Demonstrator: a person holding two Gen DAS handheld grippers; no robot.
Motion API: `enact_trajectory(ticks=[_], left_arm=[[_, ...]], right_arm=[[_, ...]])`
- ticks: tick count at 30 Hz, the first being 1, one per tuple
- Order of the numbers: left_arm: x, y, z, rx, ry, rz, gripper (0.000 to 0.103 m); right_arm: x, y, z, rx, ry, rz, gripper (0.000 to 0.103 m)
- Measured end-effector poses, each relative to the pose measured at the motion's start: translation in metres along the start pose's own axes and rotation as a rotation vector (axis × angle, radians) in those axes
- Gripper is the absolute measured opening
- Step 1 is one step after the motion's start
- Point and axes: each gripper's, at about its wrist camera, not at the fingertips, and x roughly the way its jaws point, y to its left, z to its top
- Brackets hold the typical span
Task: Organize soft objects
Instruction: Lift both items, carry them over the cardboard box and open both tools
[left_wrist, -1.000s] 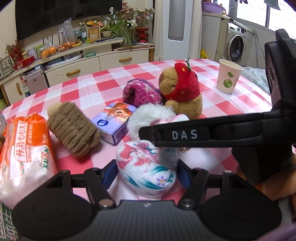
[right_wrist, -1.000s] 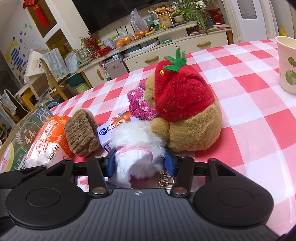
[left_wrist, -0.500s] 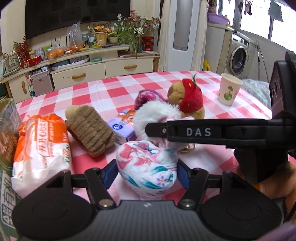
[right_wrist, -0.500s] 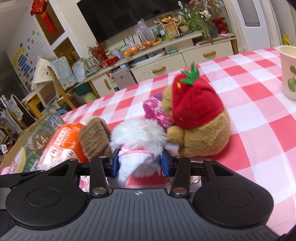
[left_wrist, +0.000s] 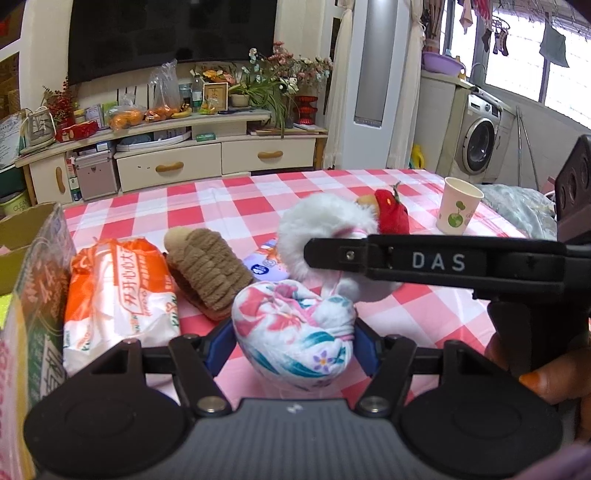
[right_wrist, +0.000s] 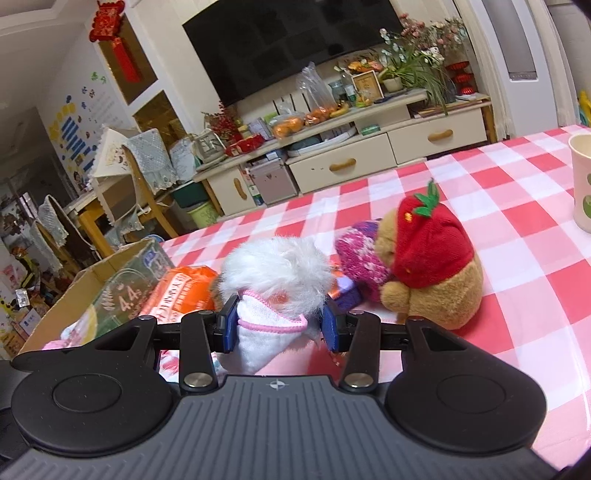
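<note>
My left gripper (left_wrist: 295, 341) is shut on a floral cloth bundle (left_wrist: 295, 336), held above the checked table. My right gripper (right_wrist: 277, 326) is shut on a white fluffy toy (right_wrist: 277, 275) with a pink-trimmed cloth; the same toy (left_wrist: 321, 229) shows behind the right gripper's black finger in the left wrist view. A brown bear in a red strawberry hood (right_wrist: 432, 266) sits on the table to the right, with a purple knit ball (right_wrist: 360, 251) against it. A brown ribbed plush (left_wrist: 210, 271) lies left of centre.
An open cardboard box (right_wrist: 110, 280) stands at the table's left edge, an orange-and-white packet (left_wrist: 118, 295) beside it. A tissue pack (left_wrist: 266, 262) lies behind the bundle. A paper cup (left_wrist: 458, 210) stands far right. A person's hand (left_wrist: 546, 373) holds the right gripper.
Both grippers have risen from the table with their toys. The white fluffy toy now hangs higher and hides most of the bear in the left wrist view. The cardboard box has come into view.
</note>
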Motion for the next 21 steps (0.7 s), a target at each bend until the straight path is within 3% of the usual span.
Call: enact_trajectory(ticks=[21], left_arm=[[-0.042, 0.023, 0.002, -0.042, -0.121, 0.008, 0.066]], right_arm=[[-0.006, 0.002, 0.01, -0.077, -0.038, 0.034, 0.054]])
